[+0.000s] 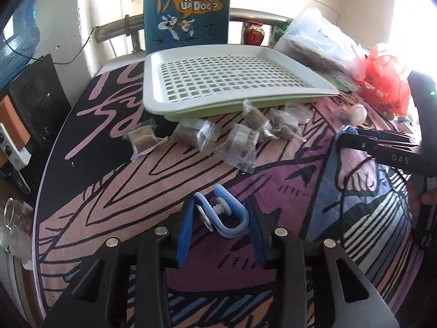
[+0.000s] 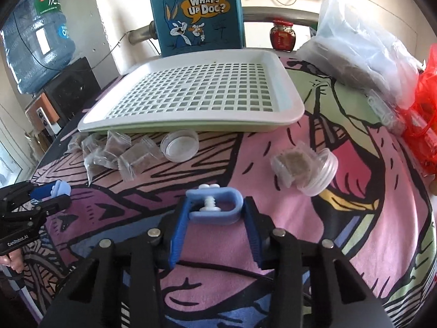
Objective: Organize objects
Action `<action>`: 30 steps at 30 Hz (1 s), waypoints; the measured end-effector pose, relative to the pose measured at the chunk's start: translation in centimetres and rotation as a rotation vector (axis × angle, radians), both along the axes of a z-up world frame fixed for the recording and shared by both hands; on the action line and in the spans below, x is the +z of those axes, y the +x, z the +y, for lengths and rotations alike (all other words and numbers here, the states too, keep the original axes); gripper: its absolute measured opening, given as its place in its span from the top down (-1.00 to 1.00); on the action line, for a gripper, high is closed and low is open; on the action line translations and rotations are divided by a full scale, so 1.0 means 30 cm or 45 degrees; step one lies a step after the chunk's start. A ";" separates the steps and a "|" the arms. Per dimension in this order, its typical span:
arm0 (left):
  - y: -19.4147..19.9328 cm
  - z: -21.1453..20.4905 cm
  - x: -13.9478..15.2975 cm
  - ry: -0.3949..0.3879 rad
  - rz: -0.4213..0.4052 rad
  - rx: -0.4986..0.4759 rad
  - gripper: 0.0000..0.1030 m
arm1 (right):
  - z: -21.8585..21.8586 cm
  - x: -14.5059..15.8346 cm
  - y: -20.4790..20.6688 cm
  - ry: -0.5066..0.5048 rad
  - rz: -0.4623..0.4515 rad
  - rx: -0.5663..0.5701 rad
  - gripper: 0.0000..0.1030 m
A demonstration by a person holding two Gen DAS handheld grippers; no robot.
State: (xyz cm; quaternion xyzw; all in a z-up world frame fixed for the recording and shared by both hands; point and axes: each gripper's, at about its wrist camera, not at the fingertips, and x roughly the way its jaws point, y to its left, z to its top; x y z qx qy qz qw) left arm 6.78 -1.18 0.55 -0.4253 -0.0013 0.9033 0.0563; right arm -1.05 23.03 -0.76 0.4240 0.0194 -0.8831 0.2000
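The left gripper [image 1: 221, 216] is narrowly closed on a light-blue plastic U-shaped clamp with a white screw [image 1: 228, 214], and the right gripper [image 2: 214, 205] pinches a matching blue clamp [image 2: 215, 205]. Ahead of both lie clear packets of brown blocks [image 1: 215, 136] before the white perforated plastic tray [image 1: 229, 79].

Your left gripper [image 1: 220, 220] tilts downward, its blue-padded black jaws clamped on a pale blue plastic C-clamp [image 1: 228, 213]. Your right gripper [image 2: 215, 214] tilts likewise, gripping a second pale blue C-clamp [image 2: 215, 205].
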 end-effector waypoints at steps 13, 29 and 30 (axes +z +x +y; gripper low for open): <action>-0.053 0.049 0.124 0.086 0.249 -0.031 0.30 | -0.054 0.140 0.106 -0.082 0.300 0.077 0.26; -0.050 0.085 0.083 0.024 0.291 -0.039 0.30 | -0.058 0.122 0.113 -0.142 0.374 0.101 0.26; -0.051 0.085 0.082 0.025 0.288 -0.039 0.30 | -0.058 0.122 0.115 -0.142 0.376 0.103 0.26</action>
